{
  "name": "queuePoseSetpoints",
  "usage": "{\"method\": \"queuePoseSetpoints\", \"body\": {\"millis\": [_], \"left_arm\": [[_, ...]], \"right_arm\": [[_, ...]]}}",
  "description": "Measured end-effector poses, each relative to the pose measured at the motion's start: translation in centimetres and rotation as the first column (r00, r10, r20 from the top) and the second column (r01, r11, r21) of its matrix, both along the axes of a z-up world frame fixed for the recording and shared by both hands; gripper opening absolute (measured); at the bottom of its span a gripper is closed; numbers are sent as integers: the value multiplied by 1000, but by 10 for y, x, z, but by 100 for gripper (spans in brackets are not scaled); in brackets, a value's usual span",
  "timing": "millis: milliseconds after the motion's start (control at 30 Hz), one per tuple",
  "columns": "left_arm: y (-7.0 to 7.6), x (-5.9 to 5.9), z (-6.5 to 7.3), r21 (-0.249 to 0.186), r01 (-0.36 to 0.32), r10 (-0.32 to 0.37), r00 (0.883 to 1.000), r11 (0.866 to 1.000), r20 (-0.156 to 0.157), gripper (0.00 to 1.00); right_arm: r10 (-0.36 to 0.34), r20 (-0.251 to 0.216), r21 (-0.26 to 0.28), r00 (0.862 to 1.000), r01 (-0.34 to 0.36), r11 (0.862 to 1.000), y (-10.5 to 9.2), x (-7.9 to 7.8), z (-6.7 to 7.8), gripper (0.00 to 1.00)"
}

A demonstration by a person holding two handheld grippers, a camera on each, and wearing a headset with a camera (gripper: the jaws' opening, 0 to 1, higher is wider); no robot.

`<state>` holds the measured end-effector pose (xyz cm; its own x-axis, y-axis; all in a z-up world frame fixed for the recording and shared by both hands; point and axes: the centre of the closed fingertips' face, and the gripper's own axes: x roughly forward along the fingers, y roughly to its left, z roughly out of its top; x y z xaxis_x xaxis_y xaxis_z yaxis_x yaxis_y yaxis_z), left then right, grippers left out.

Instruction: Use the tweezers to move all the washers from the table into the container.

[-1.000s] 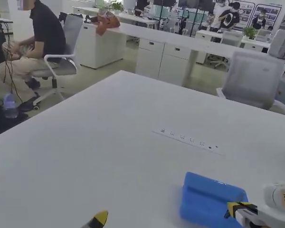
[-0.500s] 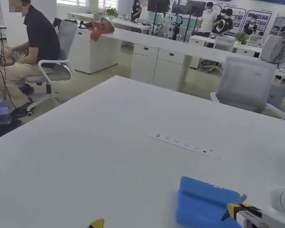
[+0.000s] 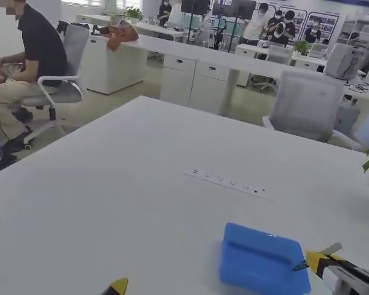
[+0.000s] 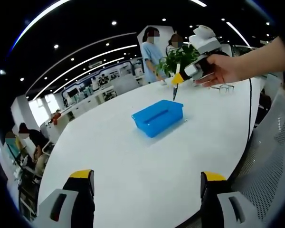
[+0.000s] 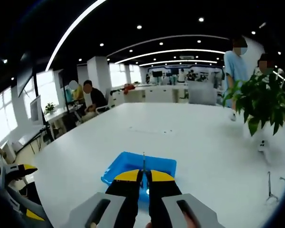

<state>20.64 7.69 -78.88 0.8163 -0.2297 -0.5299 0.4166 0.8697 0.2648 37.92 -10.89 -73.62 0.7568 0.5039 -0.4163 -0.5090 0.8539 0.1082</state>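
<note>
A blue rectangular container (image 3: 262,263) sits on the white table (image 3: 129,184) near its front edge. My right gripper (image 5: 143,175) is shut on thin metal tweezers (image 5: 143,161), whose tip points down over the container (image 5: 133,170). In the head view this right gripper (image 3: 317,263) sits at the container's right edge. The left gripper view shows the container (image 4: 157,116) mid-table, with a hand holding the right gripper (image 4: 195,66) and tweezers (image 4: 174,91) just above its far side. My left gripper (image 4: 147,175) is open and holds nothing, low at the table's near side (image 3: 117,286).
A power strip (image 3: 224,181) is set into the table beyond the container. A potted plant (image 5: 259,102) and a pair of glasses (image 4: 223,87) stand at the right end. Office chairs (image 3: 304,104) and a seated person (image 3: 34,49) are beyond the far edges.
The head camera has panned, shifting the whole scene left. The right gripper stays at the container's right edge, and a little more of the tweezers shows. The left jaw tip sits lower.
</note>
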Motion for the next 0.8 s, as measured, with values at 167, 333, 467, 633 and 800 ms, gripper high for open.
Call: {"method": "queuePoseSetpoints", "body": {"millis": [167,333,467,633,800], "left_arm": [[0,0,0,2,1,-1,1000,1000,-3,95],[-1,0,-1,3,5,-5,1000,1000,-5,95],[0,0,-1,0,1,-1,1000,1000,-6,95],[0,-1,-3,8,2,-2,1000,1000,-16,95],[0,-2,-6,18,5,-5,1000,1000,-31,95]], "right_arm": [[-4,-8,-29,1000,3,1000,-5,-14,-5,3],[-32,-47,-38,998,30,999,-15,-16,-21,3],[-49,-72,-52,996,45,998,-21,-14,-36,3],[-51,-99,-63,994,45,997,-20,-12,-50,3],[-57,-108,-81,993,48,996,-19,-11,-62,3]]}}
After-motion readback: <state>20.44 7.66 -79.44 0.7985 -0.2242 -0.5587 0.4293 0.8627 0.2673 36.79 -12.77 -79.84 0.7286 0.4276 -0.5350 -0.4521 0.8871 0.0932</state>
